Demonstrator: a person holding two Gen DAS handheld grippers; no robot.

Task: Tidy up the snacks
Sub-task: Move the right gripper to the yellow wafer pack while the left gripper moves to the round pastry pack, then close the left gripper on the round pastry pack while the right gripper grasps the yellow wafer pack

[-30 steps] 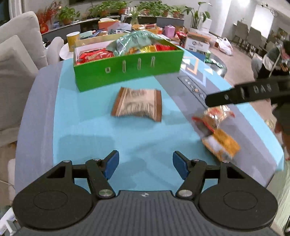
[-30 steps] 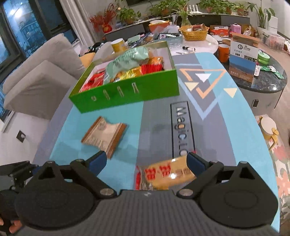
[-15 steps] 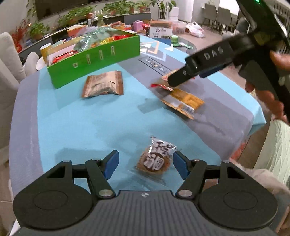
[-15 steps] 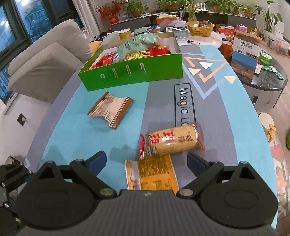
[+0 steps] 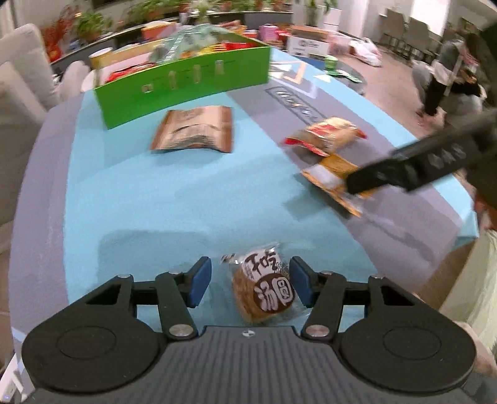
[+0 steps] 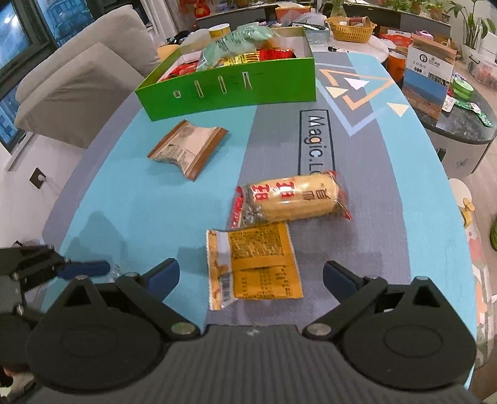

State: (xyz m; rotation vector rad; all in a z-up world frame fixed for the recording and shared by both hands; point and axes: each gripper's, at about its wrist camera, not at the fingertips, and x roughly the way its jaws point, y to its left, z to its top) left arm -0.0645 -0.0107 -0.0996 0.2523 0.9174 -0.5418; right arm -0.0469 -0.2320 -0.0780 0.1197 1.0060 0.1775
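Observation:
My left gripper (image 5: 248,284) is open around a round brown cake in a clear wrapper (image 5: 264,292), which lies on the cloth between its blue pads; whether they touch it I cannot tell. My right gripper (image 6: 251,276) is open, with a flat yellow packet (image 6: 257,264) lying between its fingers. A roll-shaped yellow and red snack (image 6: 289,200) lies just beyond it. A brown and white packet (image 6: 188,147) lies nearer the green box (image 6: 230,87), which holds several snacks at the far end of the table.
The table has a blue and grey cloth (image 6: 372,186). A grey sofa (image 6: 80,68) stands at the left. A side table with a basket (image 6: 351,26), cups and a cardboard box (image 6: 428,71) stands at the back right. A person (image 5: 441,80) is seated far right.
My left gripper has come down and forward, and its jaws have narrowed around the round cake. My right gripper has drawn back from the roll snack to over the yellow packet.

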